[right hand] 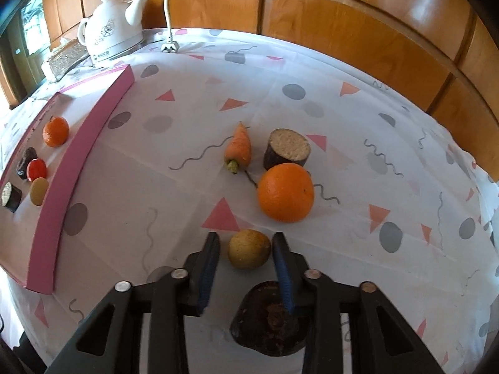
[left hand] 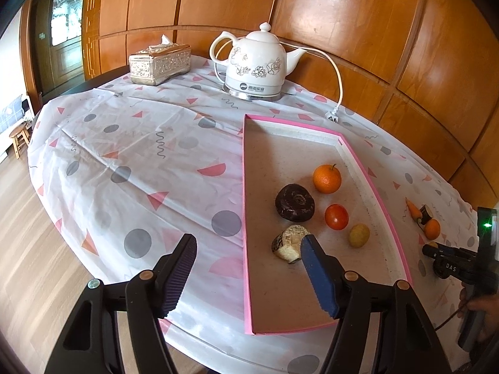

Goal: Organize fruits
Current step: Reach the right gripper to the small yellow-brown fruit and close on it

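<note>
Tablecloth (left hand: pixel 131 143) with grey dots and pink triangles covers the round table. At far left stands a silver tissue box (left hand: pixel 159 64); next to it, a white floral kettle (left hand: pixel 257 62) on its base, cord trailing to a plug (left hand: pixel 332 117) by the wood-panelled wall.

Left gripper (left hand: pixel 249 251) hangs over the near-left rim of the pink tray (left hand: pixel 244 218), jaws spread wide, nothing between them; one finger is over the cloth, the other over the tray floor.

Tray contents, left to right: cut piece with dark rind and pale face (left hand: pixel 288 243), lying just beside the left gripper's right finger; dark brown round piece (left hand: pixel 294 202); small orange (left hand: pixel 327 178) with stem, farthest back; red tomato (left hand: pixel 336 216); small yellow-green fruit (left hand: pixel 359 235), nearest the right wall. All five lie apart from one another in the near half of the tray; the far half is bare.

Outside the tray, on the cloth to the right: small carrot (right hand: pixel 238 149), dark-rinded cut stub (right hand: pixel 287 149) and large orange (right hand: pixel 285 191), close together. Nearer, a yellow-green pear-like fruit (right hand: pixel 249 248) sits between the fingers of the right gripper (right hand: pixel 246 249). Jaws drawn in close on both sides of it; whether the pads press it I cannot tell. Dark brown lump (right hand: pixel 269 318) lies on the cloth under the gripper's right finger.
</note>
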Demonstrator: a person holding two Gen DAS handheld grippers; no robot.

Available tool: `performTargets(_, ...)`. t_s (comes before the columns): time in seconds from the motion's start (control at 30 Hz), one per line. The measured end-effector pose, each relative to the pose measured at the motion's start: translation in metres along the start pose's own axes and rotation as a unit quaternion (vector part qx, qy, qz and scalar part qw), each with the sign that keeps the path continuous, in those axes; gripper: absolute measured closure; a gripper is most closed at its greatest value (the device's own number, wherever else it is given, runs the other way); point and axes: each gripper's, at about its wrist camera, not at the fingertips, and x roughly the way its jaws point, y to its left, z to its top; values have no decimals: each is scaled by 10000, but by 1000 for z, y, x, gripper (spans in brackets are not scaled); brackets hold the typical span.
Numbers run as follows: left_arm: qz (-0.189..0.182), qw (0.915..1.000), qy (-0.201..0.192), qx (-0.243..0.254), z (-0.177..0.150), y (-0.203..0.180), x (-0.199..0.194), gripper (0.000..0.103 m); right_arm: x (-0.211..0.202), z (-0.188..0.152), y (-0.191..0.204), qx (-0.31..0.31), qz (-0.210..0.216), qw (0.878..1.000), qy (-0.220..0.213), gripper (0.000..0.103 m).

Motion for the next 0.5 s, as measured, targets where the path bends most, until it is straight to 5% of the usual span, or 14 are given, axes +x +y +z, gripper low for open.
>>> performTargets(0.5,-4,10000,-60,-36,-1,1,-7,32,-6,-6,10,15,62,9998,-164,76)
